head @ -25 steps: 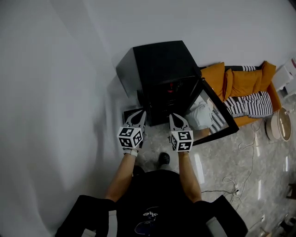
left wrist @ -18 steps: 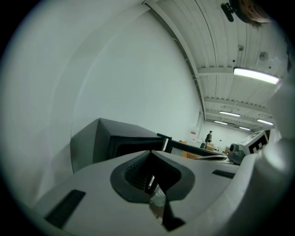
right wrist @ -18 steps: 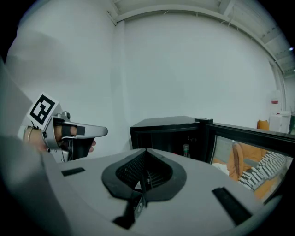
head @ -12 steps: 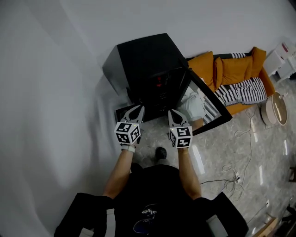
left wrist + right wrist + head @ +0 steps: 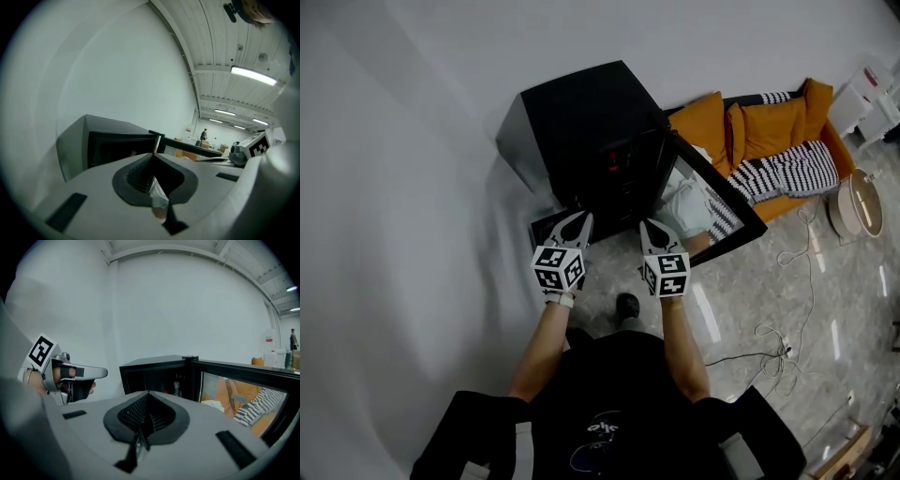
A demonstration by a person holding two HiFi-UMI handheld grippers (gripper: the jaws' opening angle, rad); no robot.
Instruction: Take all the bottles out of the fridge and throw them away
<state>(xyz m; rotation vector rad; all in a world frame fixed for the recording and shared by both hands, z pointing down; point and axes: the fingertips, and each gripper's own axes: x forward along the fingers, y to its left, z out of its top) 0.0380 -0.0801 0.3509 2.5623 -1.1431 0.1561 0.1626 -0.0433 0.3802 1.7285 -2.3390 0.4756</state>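
One bottle (image 5: 176, 388) stands upright on a shelf inside the fridge (image 5: 581, 122), straight ahead of the fingertips of the right gripper (image 5: 147, 393) and well apart from them. A red glint beside it is too small to name. The door (image 5: 717, 202) is swung wide, beyond those fingers and to their right. Both pairs of fingers are pressed together with nothing pinched. The left gripper (image 5: 583, 217) and the right one point side by side at the opening, short of it. By this evidence the task is near its start: the fridge is open, but no bottle is out or in hand, and no bin shows in any view. Reaching in, gripping, carrying and discarding all remain. Under the fingers lies a glossy grey floor (image 5: 750, 300), with loose cables (image 5: 778, 347) off to their right and a shoe (image 5: 627, 305) behind them. A plain white wall (image 5: 412, 141) backs the fridge. Past the door stands an orange sofa (image 5: 769, 141) bearing a striped cushion (image 5: 787, 173).
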